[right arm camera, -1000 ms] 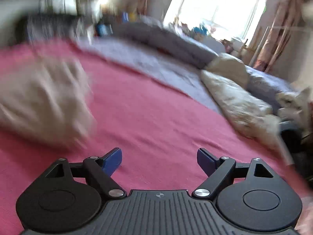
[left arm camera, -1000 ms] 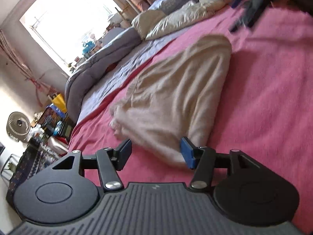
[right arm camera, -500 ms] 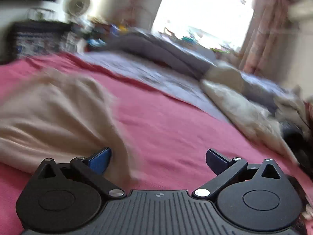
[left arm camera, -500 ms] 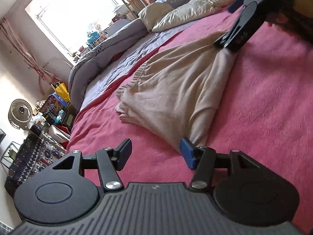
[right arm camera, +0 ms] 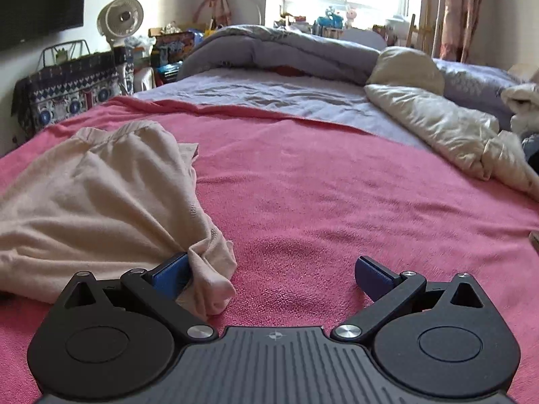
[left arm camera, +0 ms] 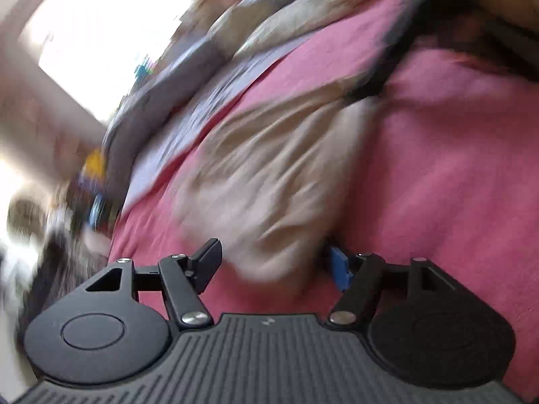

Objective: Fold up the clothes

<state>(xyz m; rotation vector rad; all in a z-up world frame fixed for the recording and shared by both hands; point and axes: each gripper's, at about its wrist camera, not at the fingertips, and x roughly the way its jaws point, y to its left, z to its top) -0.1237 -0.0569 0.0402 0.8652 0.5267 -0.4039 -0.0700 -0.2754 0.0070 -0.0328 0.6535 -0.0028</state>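
Beige garment [right arm camera: 101, 188] corner sharp between wide-apart right fingers [right arm camera: 168, 271]; left fingers [left arm camera: 209, 259] opening, blurred.

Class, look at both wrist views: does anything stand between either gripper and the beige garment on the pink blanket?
Nothing visible does. The right gripper has open jaws, one already beside the beige garment's corner. The left gripper's jaws are opening around its other end, blurred, on the pink blanket.
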